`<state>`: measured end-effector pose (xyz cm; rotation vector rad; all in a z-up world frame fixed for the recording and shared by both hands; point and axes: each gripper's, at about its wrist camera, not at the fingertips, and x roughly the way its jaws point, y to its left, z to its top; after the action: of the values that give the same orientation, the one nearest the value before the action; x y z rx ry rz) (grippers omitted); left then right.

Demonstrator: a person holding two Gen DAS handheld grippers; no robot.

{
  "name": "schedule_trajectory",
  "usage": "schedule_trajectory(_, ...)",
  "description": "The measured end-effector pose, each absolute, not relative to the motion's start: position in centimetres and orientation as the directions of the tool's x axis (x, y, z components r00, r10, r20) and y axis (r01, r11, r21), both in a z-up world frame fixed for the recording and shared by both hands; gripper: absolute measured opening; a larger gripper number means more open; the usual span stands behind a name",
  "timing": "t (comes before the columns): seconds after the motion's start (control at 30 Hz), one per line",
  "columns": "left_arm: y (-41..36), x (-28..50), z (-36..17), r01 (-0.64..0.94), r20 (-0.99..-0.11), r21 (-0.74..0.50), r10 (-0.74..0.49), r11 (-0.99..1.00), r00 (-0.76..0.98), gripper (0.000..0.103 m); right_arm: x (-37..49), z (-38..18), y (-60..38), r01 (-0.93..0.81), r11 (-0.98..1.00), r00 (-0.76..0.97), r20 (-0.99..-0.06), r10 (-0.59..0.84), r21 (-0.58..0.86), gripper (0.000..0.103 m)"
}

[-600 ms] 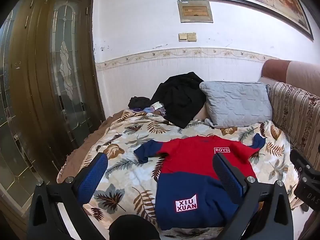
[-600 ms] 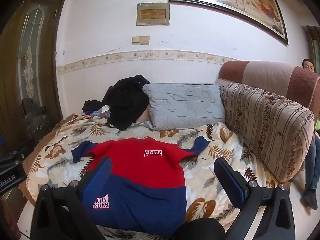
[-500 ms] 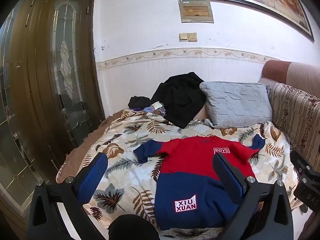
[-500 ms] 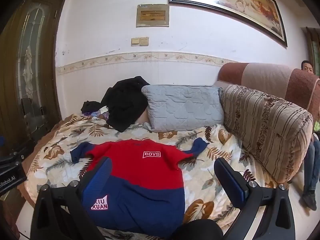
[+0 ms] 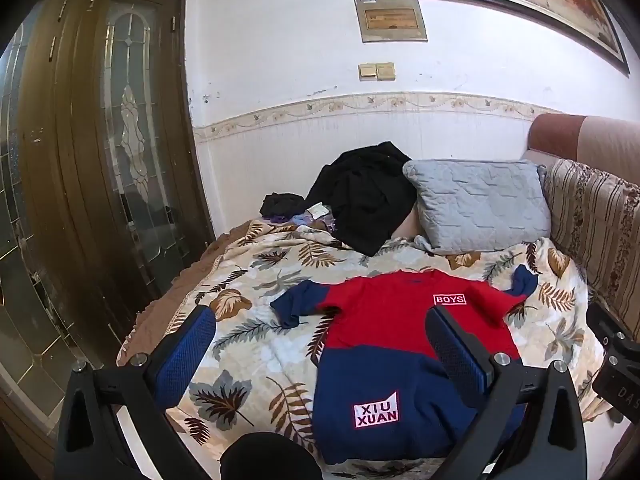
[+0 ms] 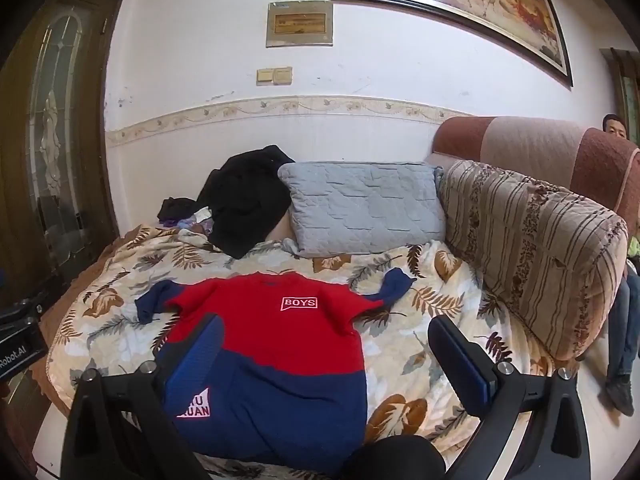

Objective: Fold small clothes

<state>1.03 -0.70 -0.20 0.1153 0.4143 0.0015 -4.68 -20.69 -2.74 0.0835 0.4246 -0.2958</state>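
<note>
Red on top and dark blue below, the little shirt (image 5: 404,344) lies flat on the leaf blanket (image 5: 256,344), front side up, with both short sleeves spread out. I see my left gripper (image 5: 320,344) up above the near edge of the blanket, its fingers wide apart and holding nothing. My right gripper (image 6: 324,352) is up over the shirt too, fingers wide apart and holding nothing. Behind the shirt sit a grey pillow (image 6: 364,208) and a black pile of clothes (image 6: 244,196)

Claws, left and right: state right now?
Left claw: open, holding nothing, above the shirt.
Right claw: open, holding nothing, also clear of the shirt.
</note>
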Motion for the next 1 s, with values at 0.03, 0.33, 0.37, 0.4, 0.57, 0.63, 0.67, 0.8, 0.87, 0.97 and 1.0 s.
schedule_trajectory(0.03, -0.8, 1.1, -0.1, 0.022, -0.403, 0.114, 0.026, 0.993, 0.915, 0.103, -4.6, -2.8, -20.7, 0.301, 0.953, 0.868, -0.421, -0.264, 0.022, 0.103)
schedule_trajectory(0.33, -1.2, 1.4, -0.6, 0.023, -0.4, 0.125, 0.029, 0.992, 0.916, 0.103, -4.0, -3.4, -21.2, 0.304, 0.952, 0.859, -0.441, -0.259, 0.032, 0.103)
schedule_trajectory(0.37, -1.3, 1.4, -0.6, 0.025, -0.402, 0.126, 0.028, 0.992, 0.915, 0.103, -4.0, -3.5, -21.2, 0.304, 0.952, 0.859, -0.442, -0.259, 0.033, 0.103)
schedule_trajectory(0.4, -1.3, 1.4, -0.7, 0.025, -0.401, 0.129, 0.029, 0.991, 0.916, 0.103, -4.0, -3.5, -21.3, 0.302, 0.953, 0.859, -0.443, -0.256, 0.034, 0.103)
schedule_trajectory(0.57, -1.5, 1.7, -0.9, 0.031, -0.409, 0.135, 0.027, 0.99, 0.912, 0.103, -3.7, -3.8, -21.5, 0.3, 0.953, 0.857, -0.449, -0.252, 0.036, 0.103)
schedule_trajectory(0.63, -1.8, 1.8, -0.9, 0.037, -0.415, 0.14, 0.025, 0.989, 0.909, 0.103, -3.5, -3.9, -21.5, 0.3, 0.953, 0.855, -0.453, -0.252, 0.038, 0.103)
schedule_trajectory(0.67, -1.9, 1.9, -1.0, 0.038, -0.416, 0.142, 0.025, 0.989, 0.909, 0.103, -3.5, -4.0, -21.5, 0.302, 0.953, 0.855, -0.453, -0.253, 0.038, 0.103)
schedule_trajectory(0.8, -2.1, 2.1, -1.1, 0.043, -0.422, 0.144, 0.022, 0.989, 0.906, 0.103, -3.1, -4.2, -21.5, 0.303, 0.952, 0.851, -0.46, -0.253, 0.037, 0.103)
schedule_trajectory(0.87, -2.1, 2.2, -1.1, 0.043, -0.421, 0.145, 0.023, 0.988, 0.907, 0.103, -3.1, -4.2, -21.5, 0.303, 0.952, 0.851, -0.46, -0.254, 0.035, 0.103)
schedule_trajectory(0.97, -2.2, 2.3, -1.2, 0.048, -0.425, 0.14, 0.017, 0.989, 0.905, 0.103, -3.0, -4.2, -21.6, 0.303, 0.952, 0.851, -0.46, -0.255, 0.033, 0.103)
schedule_trajectory(1.0, -2.3, 2.4, -1.2, 0.049, -0.426, 0.143, 0.017, 0.989, 0.905, 0.103, -3.0, -4.2, -21.6, 0.304, 0.952, 0.852, -0.457, -0.258, 0.03, 0.103)
